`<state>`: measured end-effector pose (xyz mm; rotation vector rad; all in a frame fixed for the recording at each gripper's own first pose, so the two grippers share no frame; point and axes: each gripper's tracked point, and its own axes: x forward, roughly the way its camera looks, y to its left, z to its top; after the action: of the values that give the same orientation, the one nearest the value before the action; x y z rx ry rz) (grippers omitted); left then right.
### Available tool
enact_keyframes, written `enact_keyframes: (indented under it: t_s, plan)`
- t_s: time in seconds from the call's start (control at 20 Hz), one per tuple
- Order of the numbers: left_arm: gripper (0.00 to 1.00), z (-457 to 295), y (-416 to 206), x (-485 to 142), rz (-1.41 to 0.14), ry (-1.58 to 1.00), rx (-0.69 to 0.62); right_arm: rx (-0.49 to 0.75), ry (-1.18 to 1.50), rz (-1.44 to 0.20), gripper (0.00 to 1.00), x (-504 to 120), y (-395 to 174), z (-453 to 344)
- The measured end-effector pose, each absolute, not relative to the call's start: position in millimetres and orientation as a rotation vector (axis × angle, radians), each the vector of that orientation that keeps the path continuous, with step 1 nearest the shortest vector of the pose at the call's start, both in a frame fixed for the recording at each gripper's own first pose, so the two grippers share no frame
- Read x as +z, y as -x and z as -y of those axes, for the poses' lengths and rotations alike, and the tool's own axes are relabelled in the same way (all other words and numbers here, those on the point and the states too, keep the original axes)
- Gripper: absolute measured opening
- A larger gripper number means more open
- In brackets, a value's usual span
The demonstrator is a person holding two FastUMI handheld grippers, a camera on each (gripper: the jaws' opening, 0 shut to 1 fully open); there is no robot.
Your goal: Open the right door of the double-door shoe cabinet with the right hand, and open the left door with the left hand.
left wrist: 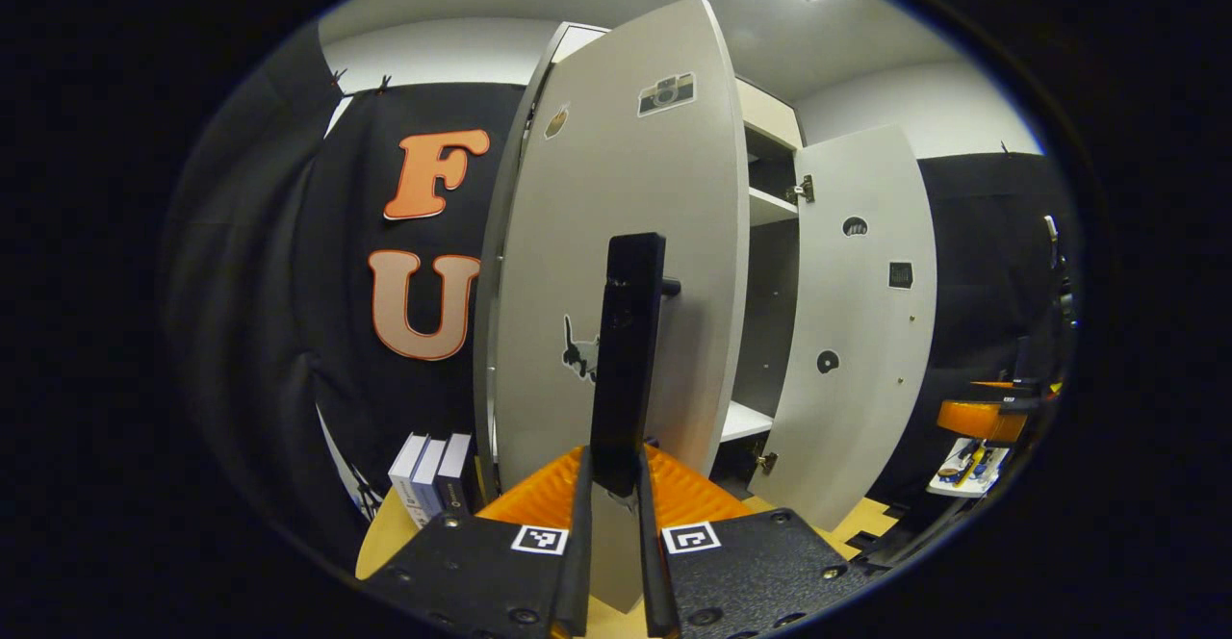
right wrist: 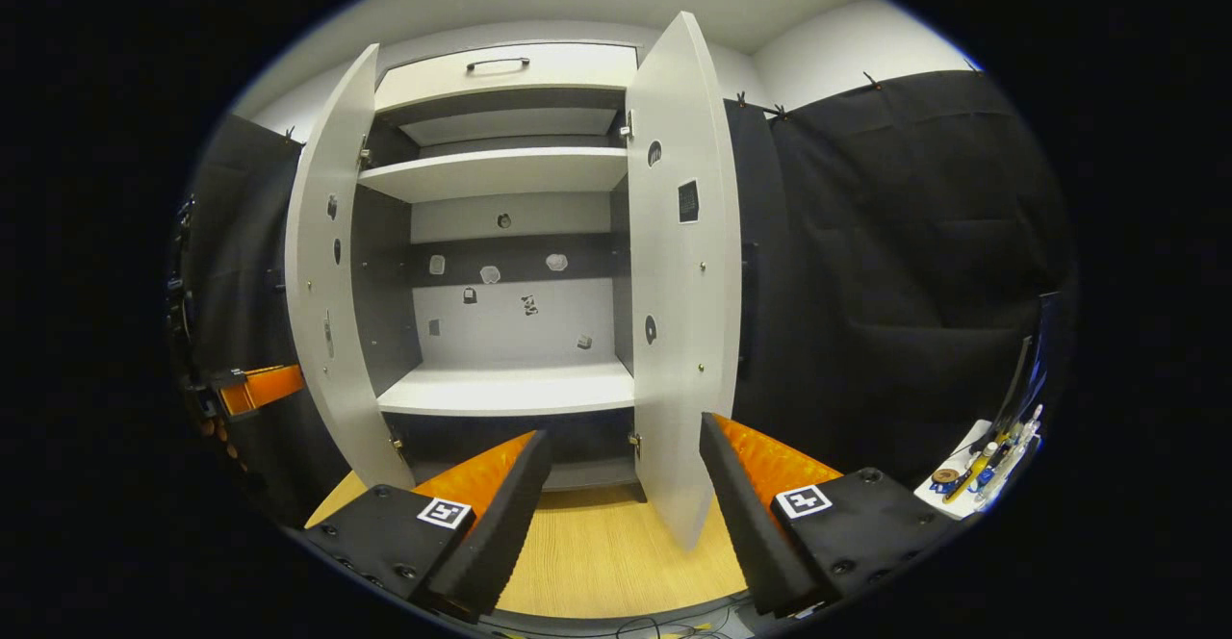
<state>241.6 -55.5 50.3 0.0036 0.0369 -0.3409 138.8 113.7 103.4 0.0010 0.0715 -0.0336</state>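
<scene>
From my left gripper (left wrist: 613,485) I look straight along the face of the left door (left wrist: 616,264), which stands swung out towards me. Its black handle (left wrist: 628,360) rises dead ahead, its lower end down between my two fingers; they sit close on either side of it and look clamped on it. Past the door's far edge, ahead and to the right, I see the cabinet (left wrist: 765,196) shelves and the right door (left wrist: 857,321), also swung wide. Low on my left, a few books (left wrist: 433,475) stand by the door's foot.

My right gripper (right wrist: 621,485) is spread wide and holds nothing. The right door (right wrist: 679,273) stands edge-on just ahead, its lower corner above the gap between my fingers but touching neither. The open cabinet (right wrist: 505,172) lies ahead and slightly left, its shelves bare, the left door (right wrist: 327,273) beyond. Far left, I glimpse the other gripper's orange part (right wrist: 260,387).
</scene>
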Motion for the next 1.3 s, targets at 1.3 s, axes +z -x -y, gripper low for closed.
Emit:
enact_keyframes:
  t_s: [1.3]
  plan:
    - [0.0, -14.9, -224.2, 68.3, 0.021, -0.012, -0.094, 0.046, 0.001, -0.068, 0.99, 104.6, -131.1, -139.7]
